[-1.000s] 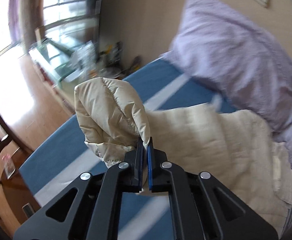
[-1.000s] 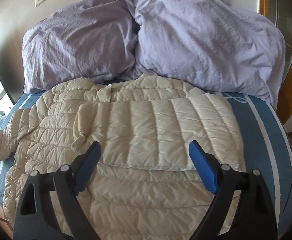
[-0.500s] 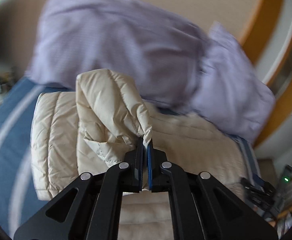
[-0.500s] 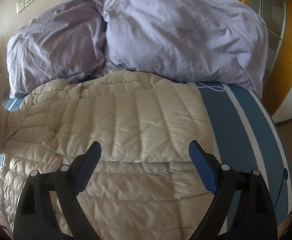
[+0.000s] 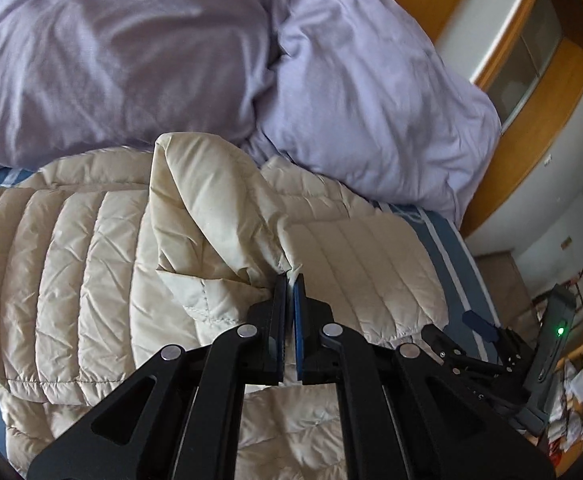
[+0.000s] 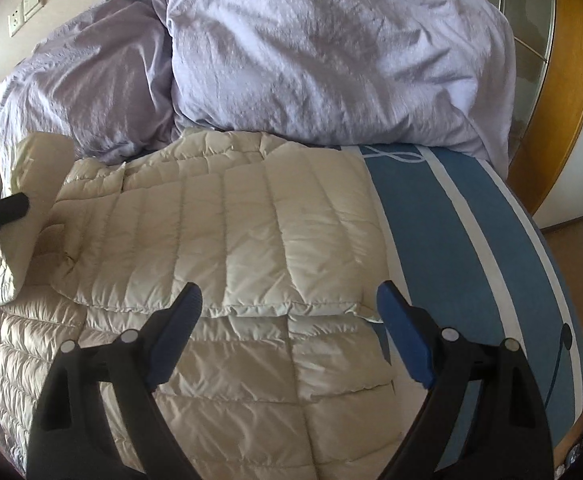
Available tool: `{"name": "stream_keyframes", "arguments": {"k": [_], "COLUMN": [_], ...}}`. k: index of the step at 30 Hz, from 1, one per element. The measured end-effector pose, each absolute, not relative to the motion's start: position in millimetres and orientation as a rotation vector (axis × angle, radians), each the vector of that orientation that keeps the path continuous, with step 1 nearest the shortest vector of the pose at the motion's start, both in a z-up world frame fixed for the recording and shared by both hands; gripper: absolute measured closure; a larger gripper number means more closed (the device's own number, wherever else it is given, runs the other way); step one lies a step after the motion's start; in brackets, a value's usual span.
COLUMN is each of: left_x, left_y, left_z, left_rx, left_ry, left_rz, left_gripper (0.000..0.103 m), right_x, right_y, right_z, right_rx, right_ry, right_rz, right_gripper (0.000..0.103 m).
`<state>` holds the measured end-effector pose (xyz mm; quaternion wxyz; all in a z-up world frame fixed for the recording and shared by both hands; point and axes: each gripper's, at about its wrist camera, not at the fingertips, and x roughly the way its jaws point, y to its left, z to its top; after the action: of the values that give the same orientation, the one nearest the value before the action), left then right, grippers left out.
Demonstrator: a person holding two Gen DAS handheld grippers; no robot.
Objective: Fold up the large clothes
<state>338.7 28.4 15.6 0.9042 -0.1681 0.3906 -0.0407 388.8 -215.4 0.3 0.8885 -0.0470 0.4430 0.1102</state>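
Note:
A cream quilted puffer jacket (image 6: 227, 248) lies spread on a blue bed with white stripes (image 6: 459, 248). One side is folded across its body. My left gripper (image 5: 290, 280) is shut on the jacket's sleeve end (image 5: 211, 216), which hangs lifted above the jacket's middle. In the right wrist view that sleeve (image 6: 31, 184) shows at the far left with a black finger of the left gripper (image 6: 7, 208) on it. My right gripper (image 6: 289, 304) stands open over the folded edge, nothing between its blue pads (image 6: 403, 340). It also shows at the lower right of the left wrist view (image 5: 479, 328).
A heap of lilac bedding and pillows (image 6: 311, 52) lies right behind the jacket at the head of the bed. A wooden-framed cabinet (image 6: 563, 72) stands to the right. Wall sockets (image 6: 23, 8) sit at the upper left. Wooden floor (image 6: 571, 248) shows beyond the bed's right edge.
The left gripper has swung the held sleeve from the bed's left side across over the jacket's middle. The right gripper has shifted a little over the jacket and stayed open.

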Motion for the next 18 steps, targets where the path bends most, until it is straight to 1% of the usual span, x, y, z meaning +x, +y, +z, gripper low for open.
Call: {"name": "stream_keyframes", "arguments": {"k": [7, 12, 14, 18], "left_x": [341.1, 332.4, 331.2, 340.6], "left_y": [19.3, 42.1, 54.8, 70.3], "left_z": [17.7, 26.2, 22.4, -1.8], "left_rx": [-0.283, -0.274, -0.268, -0.273], "left_ry": [0.829, 0.805, 0.806, 0.859], "left_rz": [-0.062, -0.003, 0.046, 0.117], "left_gripper": [0.1, 0.092, 0.09, 0.09], "right_x": [385.4, 380.8, 380.0, 380.7], "right_y": [-216.2, -215.2, -214.1, -211.9], "right_z": [2.1, 4.0, 3.5, 0.4], "right_rx": [-0.096, -0.094, -0.093, -0.092], "right_ry": [0.917, 0.91, 0.91, 0.916], "right_rz": [0.233, 0.24, 0.242, 0.246], "right_gripper": [0.014, 0.014, 0.014, 0.014]}}
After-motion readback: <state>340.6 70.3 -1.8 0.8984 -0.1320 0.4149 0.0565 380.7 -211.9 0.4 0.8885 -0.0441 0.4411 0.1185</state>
